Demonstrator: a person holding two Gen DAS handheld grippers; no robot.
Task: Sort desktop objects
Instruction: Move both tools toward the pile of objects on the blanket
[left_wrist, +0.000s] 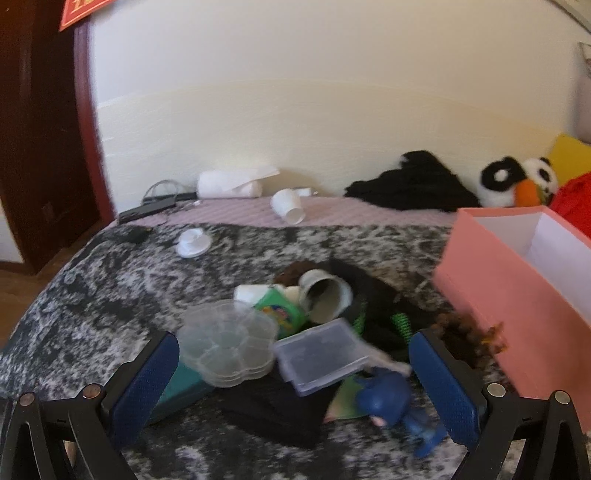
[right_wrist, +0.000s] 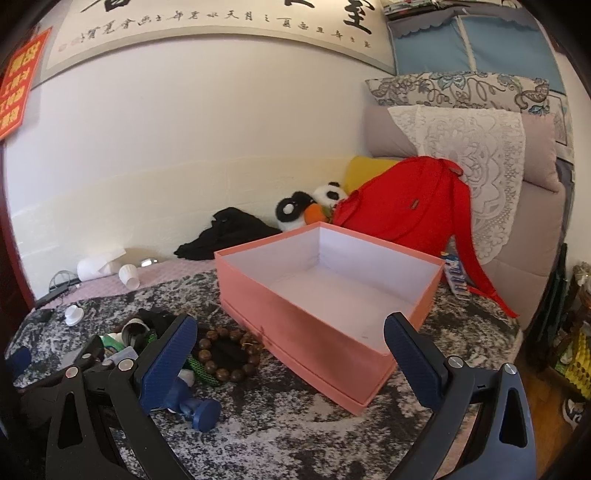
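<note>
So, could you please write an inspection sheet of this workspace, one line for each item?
Surface: grey-black mottled blanket over a bed.
Job's things: pink box, open, nothing inside; pile beside it with clear flower-shaped case, clear flat case, blue toy figure, bead bracelet, tipped white cup.
Clutter: black clothes, panda toy, red backpack.
Grippers: left claw open; right claw open.
Cables: some by the wall.
Surroundings: pillows, calligraphy scroll.

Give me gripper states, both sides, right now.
Left gripper: open, holding nothing, jaws spread either side of the clutter pile.
Right gripper: open, holding nothing, in front of the pink box.
</note>
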